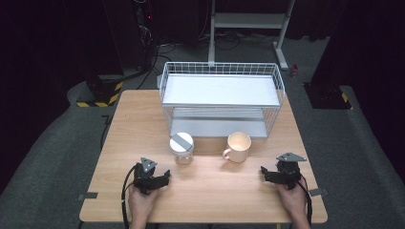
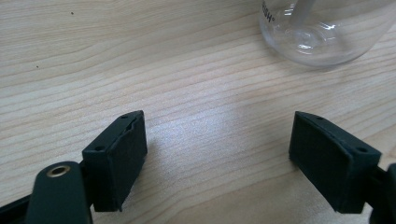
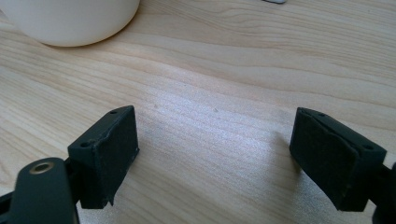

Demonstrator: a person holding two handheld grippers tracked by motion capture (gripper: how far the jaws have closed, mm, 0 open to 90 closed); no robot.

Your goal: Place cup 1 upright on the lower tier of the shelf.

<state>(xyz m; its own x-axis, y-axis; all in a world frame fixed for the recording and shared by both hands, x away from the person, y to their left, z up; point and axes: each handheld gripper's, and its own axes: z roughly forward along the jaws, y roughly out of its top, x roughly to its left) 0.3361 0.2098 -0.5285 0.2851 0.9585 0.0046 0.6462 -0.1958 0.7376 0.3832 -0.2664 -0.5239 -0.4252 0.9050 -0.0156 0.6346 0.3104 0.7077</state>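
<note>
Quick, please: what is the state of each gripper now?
Left gripper: open, holding nothing.
Right gripper: open, holding nothing.

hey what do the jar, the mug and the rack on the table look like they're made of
Jar: clear glass or hard plastic, glossy; the wood grain shows through it in the left gripper view. Its lid looks white with a grey strip.
Mug: cream, smooth, probably glazed ceramic.
Rack: thin white wire mesh, likely coated metal, with flat pale shelves.
</note>
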